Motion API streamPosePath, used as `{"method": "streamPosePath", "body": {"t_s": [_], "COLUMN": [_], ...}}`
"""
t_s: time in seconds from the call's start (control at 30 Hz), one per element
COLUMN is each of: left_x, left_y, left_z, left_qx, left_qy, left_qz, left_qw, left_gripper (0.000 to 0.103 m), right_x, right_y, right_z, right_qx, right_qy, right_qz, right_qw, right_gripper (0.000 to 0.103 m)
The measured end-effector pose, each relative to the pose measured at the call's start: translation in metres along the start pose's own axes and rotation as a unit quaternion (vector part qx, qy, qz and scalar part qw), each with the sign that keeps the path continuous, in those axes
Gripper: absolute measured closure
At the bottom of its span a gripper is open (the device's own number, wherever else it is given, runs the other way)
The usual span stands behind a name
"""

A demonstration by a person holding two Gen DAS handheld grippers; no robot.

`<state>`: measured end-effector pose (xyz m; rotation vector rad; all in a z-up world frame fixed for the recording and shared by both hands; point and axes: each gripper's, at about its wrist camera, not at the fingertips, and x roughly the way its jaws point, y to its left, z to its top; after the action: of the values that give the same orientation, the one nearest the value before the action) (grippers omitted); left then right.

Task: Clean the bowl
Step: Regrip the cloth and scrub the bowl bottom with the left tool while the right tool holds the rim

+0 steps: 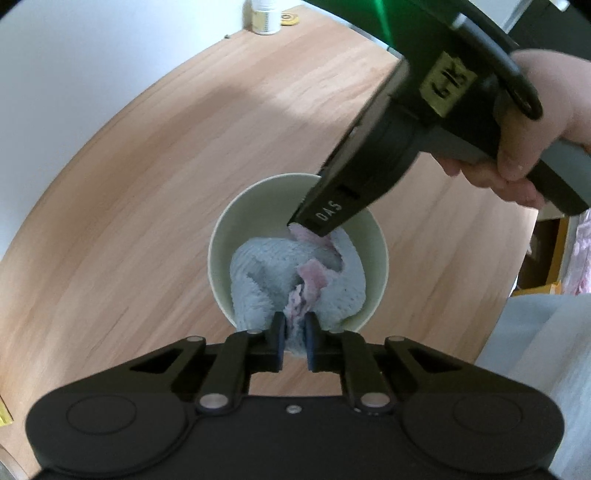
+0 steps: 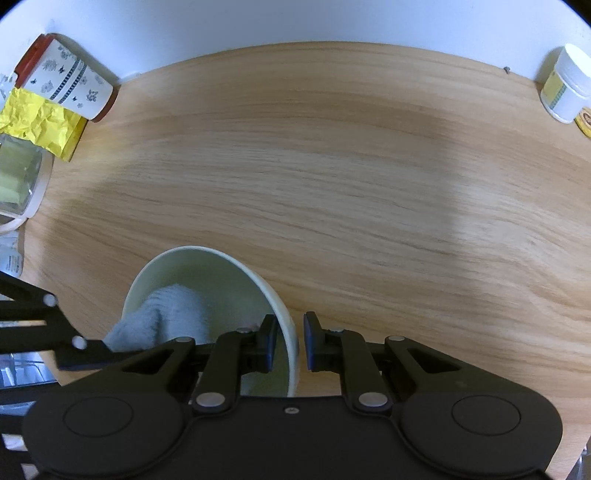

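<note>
We see a pale green bowl [image 1: 221, 236] standing on the wooden table [image 1: 184, 147], its inside smooth and plain, its rim thin and light. A blue-grey cloth [image 1: 258, 273] with a waffle weave and a pink trim fills most of the bowl's hollow, bunched up and spilling over the near rim.

Our left gripper [image 1: 295, 341] has its two fingers drawn close together on a fold of the cloth at the near edge of the bowl, the pink trim pinched between the blue pads. Our right gripper [image 2: 290, 343] straddles the bowl's wall [image 2: 288, 332], one finger inside and one outside; the fingers sit near the rim, though we cannot tell whether both pads press on it.

The left wrist view alone shows the pink trim, the right gripper's body coming down into the bowl from the upper right, and the hand [image 1: 524, 140] around its handle. At the table's far edge there we see a white jar [image 1: 264, 16].

The right wrist view alone shows the left side of the table: a patterned mug [image 2: 70, 79] lying on its side by the wall, crumpled yellow paper [image 2: 40, 122] just beside it, and a clear container [image 2: 18, 177] near that. The white jar [image 2: 565, 85] with its yellow label appears at the far right, well apart from the bowl [image 2: 207, 266], and the left gripper's linkage enters from the left edge to meet the cloth [image 2: 162, 314]
</note>
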<state>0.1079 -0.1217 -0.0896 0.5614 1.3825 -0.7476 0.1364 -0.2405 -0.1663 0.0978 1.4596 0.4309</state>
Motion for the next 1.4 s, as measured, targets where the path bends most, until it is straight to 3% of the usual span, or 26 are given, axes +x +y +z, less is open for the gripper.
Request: {"method": "streamPosePath", "body": {"t_s": [0.1,0.17,0.23,0.3,0.7,1.13,1.27,1.4], "left_x": [0.0,-0.002,-0.004,-0.003,0.033,0.04,0.038,0.027], "left_y": [0.001,0.0,-0.001,0.002,0.003,-0.01,-0.005,-0.004], "left_z": [0.005,0.008,0.011,0.016,0.021,0.019,0.014,0.013], "left_qx": [-0.008,-0.008,-0.006,-0.005,-0.022,0.032,0.03,0.043], "left_qy": [-0.019,-0.034,-0.042,-0.049,-0.025,-0.001,0.001,-0.002], "left_qz": [0.006,0.003,0.0,0.005,-0.029,-0.001,0.001,0.009], "left_qw": [0.9998,0.9994,0.9991,0.9988,0.9991,0.9995,0.9996,0.999], "left_gripper": [0.086,0.075,0.054,0.052,0.053,0.082,0.084,0.084], "right_x": [-0.001,-0.001,0.0,0.0,0.003,0.009,0.01,0.012], "right_y": [0.002,0.003,0.002,0.0,-0.013,-0.023,-0.019,-0.021], "right_z": [-0.001,-0.001,-0.001,-0.001,-0.005,-0.002,0.0,0.001], "right_qx": [0.0,0.0,0.002,0.006,0.044,0.067,0.048,0.046], "right_qy": [-0.001,-0.002,-0.002,0.0,0.003,0.0,0.002,0.006], "right_qz": [-0.005,-0.009,-0.007,-0.004,0.039,0.057,0.048,0.043], "right_qw": [1.0,1.0,1.0,1.0,0.998,0.996,0.998,0.998], "right_gripper": [0.087,0.087,0.087,0.087,0.091,0.086,0.086,0.079]}}
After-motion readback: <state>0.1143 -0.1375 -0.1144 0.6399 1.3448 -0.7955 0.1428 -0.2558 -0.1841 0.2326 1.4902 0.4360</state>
